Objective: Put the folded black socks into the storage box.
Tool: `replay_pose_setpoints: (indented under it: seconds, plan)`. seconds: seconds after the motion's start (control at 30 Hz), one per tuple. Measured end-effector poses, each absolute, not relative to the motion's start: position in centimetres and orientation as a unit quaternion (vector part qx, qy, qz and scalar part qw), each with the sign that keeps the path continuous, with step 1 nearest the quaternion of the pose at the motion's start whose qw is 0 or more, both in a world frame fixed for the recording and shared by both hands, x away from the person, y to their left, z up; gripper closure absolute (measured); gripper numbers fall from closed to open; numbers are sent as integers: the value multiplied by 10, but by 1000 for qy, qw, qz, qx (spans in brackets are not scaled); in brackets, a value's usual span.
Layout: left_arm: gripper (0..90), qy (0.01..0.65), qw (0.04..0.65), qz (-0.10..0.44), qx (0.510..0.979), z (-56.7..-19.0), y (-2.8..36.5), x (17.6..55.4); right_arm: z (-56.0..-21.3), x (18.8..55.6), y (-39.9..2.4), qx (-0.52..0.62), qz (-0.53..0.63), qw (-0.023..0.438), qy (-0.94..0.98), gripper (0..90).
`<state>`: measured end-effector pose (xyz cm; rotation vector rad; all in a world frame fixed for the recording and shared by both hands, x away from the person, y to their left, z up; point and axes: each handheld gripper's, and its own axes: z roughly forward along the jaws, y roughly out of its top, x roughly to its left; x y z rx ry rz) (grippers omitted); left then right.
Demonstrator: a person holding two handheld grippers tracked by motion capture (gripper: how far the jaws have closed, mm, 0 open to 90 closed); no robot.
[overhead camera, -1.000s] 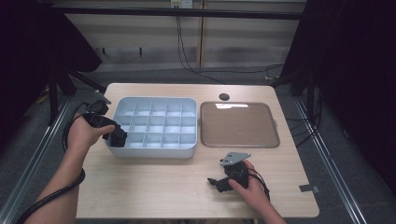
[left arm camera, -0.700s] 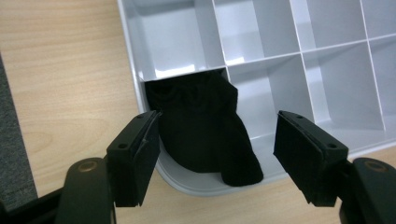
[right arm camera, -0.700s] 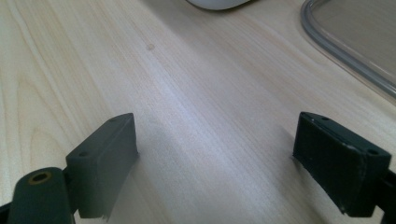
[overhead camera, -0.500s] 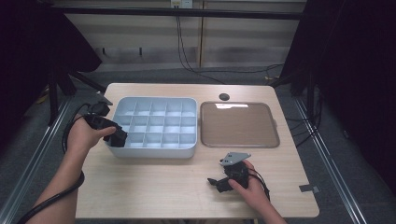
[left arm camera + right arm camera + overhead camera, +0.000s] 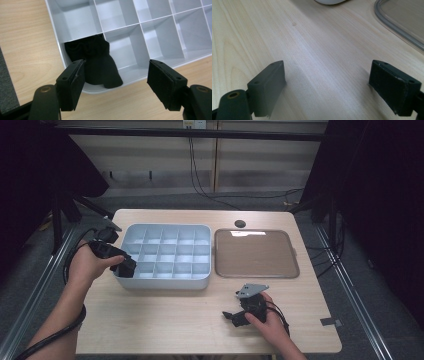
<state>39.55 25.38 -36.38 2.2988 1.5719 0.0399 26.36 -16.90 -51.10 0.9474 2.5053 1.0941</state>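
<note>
One black cloth (image 5: pixel 98 62) between left gripper (image 5: pixel 115 77) jaws

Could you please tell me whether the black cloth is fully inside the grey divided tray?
Not fully: the bunched black cloth sits in a corner compartment of the grey divided plastic tray, one end draped over its rim.

Dim all round, black at the left and right edges of the high view. Lit from overhead: a white glare patch on the clear lid (image 5: pixel 256 253) near the desk's far edge. Soft shadows inside the grey tray (image 5: pixel 155 30). Slightly soft, grainy up close.
</note>
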Motion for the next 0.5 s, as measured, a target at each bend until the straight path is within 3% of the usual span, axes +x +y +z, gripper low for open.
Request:
replay_pose_setpoints:
  seconds: [0.5]
  plan:
    - [301, 535, 185, 10, 824, -372, 251, 381, -511, 263, -169, 326, 375, 123, 859, 129]
